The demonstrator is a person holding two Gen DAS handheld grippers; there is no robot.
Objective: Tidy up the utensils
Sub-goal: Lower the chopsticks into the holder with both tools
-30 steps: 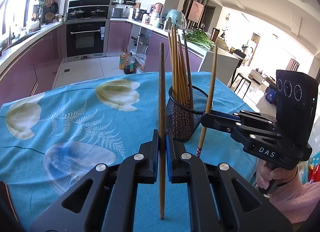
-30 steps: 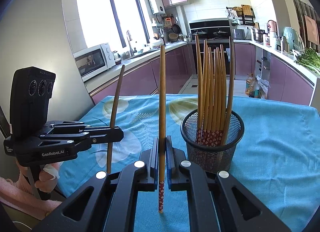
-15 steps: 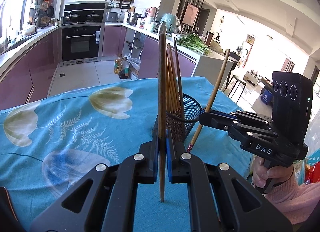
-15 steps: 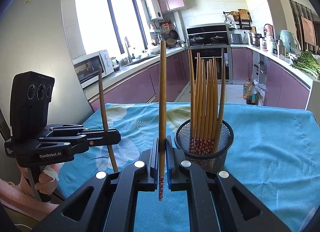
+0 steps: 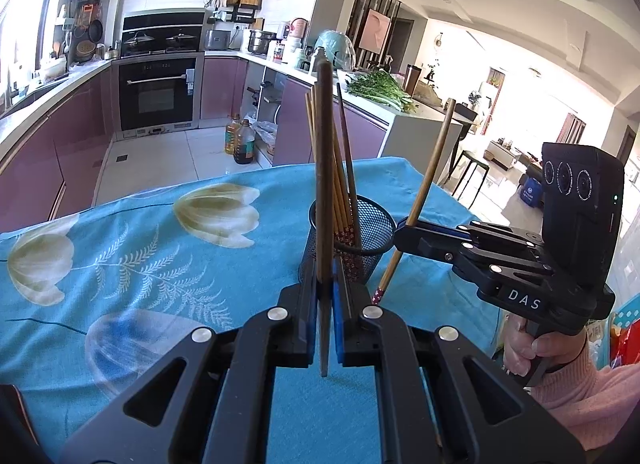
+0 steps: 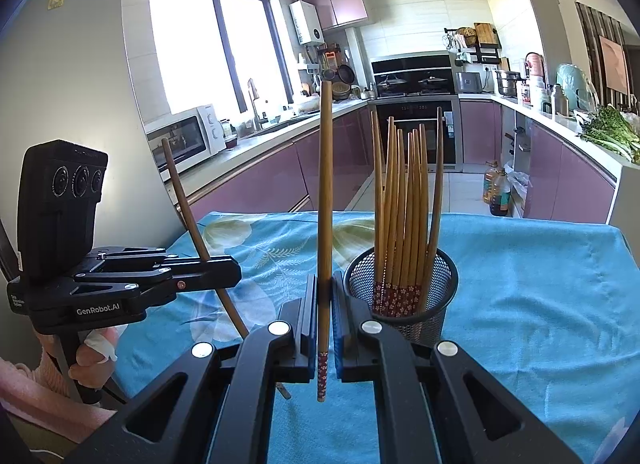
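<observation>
Gripping one chopstick point(image 5: 325, 199) upright between its closed jaws, the left gripper point(image 5: 325, 324) is hovering over the table point(image 5: 140, 264) just in front of the mesh holder point(image 5: 376, 232). Beside it, the right gripper point(image 6: 325, 324) is clamping another chopstick point(image 6: 325, 199), patterned end down, near the holder's bundled chopsticks point(image 6: 404, 199).

- A home kitchen, open to a living area.
- Glossy mauve cabinet fronts point(image 6: 256, 179) under a pale worktop.
- Black built-in oven point(image 5: 158, 97) with lidded pans on the hob above.
- White microwave point(image 6: 184, 137) beside a tall window point(image 6: 212, 47).
- Bunch of leafy greens point(image 5: 378, 89) on the counter.
- Turquoise floral tablecloth point(image 5: 132, 264) over the table.
- Black wire-mesh holder point(image 6: 402, 296) with wooden chopsticks.
</observation>
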